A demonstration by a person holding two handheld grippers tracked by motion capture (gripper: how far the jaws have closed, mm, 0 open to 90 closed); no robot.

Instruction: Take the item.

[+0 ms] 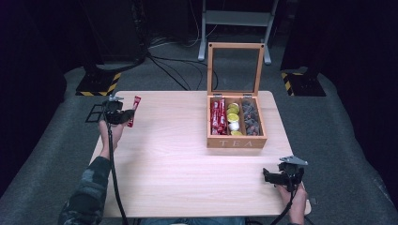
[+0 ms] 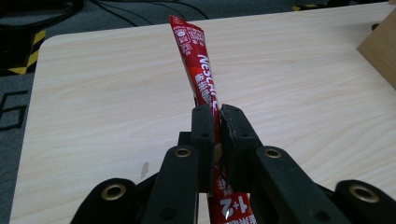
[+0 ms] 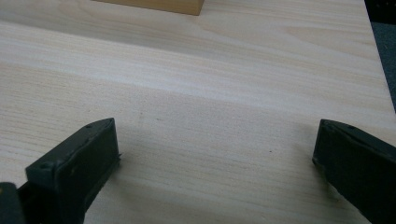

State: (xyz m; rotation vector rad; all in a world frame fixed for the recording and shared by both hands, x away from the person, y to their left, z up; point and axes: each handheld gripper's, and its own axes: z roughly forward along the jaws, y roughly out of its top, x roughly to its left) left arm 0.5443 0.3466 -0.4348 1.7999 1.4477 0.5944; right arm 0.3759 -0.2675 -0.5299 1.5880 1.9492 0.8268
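Left gripper view: red Nescafé sachet (image 2: 201, 74) pinched between the left gripper (image 2: 217, 135) jaws, which are pressed flat against it from both sides. Grip sits low on the stick; the long printed end pokes up and forward past the jaw tips, and a short tail marked "1+2" hangs below them. Sachet is lifted off the table (image 2: 107, 107), leaning slightly left in that view.

High view: same sachet (image 1: 134, 111) at the far-left corner area of the table (image 1: 169, 159), held tilted in the left gripper (image 1: 123, 116), with the person's left hand (image 1: 111, 132) behind it and a camouflage sleeve (image 1: 87, 192) coming in from the bottom edge. Black cable runs back from the gripper along the forearm.

Wooden tea box (image 1: 236, 123) stands well apart from the sachet, on the right half of the table, with its glass-paned lid (image 1: 235, 68) open and upright. It has three compartments: red sachets (image 1: 218, 116) on the left, yellow and white round capsules (image 1: 233, 119) in the middle, dark wrapped pieces (image 1: 251, 119) on the right. "TEA" is on the front wall.

Right gripper (image 1: 267, 176) is near the front-right corner of the table, held in the person's right hand (image 1: 294, 199), well clear of the box. Right gripper view: jaws spread wide around the right gripper (image 3: 215, 149) midpoint, nothing between them, bare wood below, and a corner of the tea box (image 3: 159, 5) at the top edge.
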